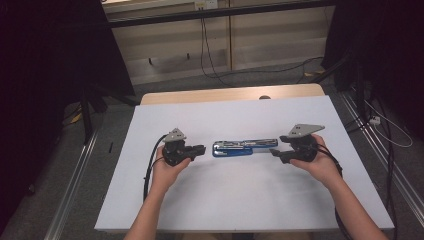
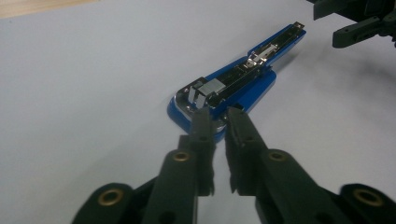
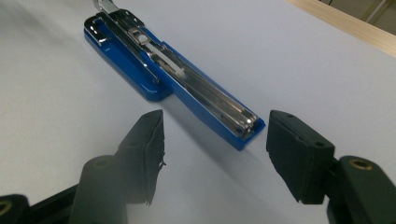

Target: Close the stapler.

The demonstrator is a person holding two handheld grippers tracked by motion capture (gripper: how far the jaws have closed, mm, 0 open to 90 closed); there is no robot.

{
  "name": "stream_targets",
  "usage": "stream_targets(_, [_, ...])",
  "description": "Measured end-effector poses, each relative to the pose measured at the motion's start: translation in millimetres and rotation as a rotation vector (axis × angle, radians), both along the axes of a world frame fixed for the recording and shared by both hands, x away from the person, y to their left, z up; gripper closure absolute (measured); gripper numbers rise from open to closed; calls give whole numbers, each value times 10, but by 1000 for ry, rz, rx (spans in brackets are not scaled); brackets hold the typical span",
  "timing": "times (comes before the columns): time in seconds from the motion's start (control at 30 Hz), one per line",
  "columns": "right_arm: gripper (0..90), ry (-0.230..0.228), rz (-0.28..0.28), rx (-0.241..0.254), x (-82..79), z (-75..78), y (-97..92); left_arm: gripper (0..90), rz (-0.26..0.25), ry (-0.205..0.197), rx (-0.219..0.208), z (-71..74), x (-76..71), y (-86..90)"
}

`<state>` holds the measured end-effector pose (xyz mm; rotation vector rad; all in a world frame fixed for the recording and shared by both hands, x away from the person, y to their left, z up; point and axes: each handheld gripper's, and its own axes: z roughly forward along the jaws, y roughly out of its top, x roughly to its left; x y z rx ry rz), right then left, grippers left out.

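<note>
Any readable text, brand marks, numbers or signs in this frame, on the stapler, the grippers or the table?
None can be read. The blue stapler lies opened on the white table and shows bare metal and plastic with no lettering in either gripper view. The left gripper and right gripper carry no visible markings. In the high view, things in the background are too small to tell.

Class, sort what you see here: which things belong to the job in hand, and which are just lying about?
In the job: blue stapler, left gripper, right gripper.
Lying about: white table, cables on the floor, small round thing at the table's far edge.
</note>
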<state>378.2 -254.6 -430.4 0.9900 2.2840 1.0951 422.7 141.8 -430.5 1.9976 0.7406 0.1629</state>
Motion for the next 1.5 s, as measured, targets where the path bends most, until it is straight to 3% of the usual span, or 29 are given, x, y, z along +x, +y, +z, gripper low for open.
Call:
stream_targets(0.07, [374, -3, -5, -13, -29, 4, -30, 899, -4, 0, 6, -6, 7, -41])
stream_targets(0.27, [398, 2, -61, 6, -77, 3, -180, 900, 9, -2, 23, -45, 18, -149])
stream_targets(0.37, [462, 7, -93, -18, -72, -31, -245, 900, 21, -14, 18, -71, 38, -175])
stream_targets(0.47, [588, 30, -111, 14, -47, -85, -286, 900, 22, -16, 31, -98, 49, -214])
stream_targets(0.63, [778, 52, -138, -3, 7, -149, -291, 900, 28, -12, 35, -129, 66, -284])
stream_targets(0.8, [882, 65, -129, -6, 66, -184, -265, 900, 16, -23, 68, -177, 62, -361])
stream_targets(0.97, [900, 74, -124, -6, 99, -195, -236, 900, 8, -40, 50, -181, 76, -403])
stream_targets(1.13, [900, 80, -114, -3, 111, -192, -221, 900, -3, -68, 99, -202, 82, -448])
stream_targets(1.5, [900, 98, -110, -8, 116, -222, -235, 900, -9, -50, 64, -250, 100, -519])
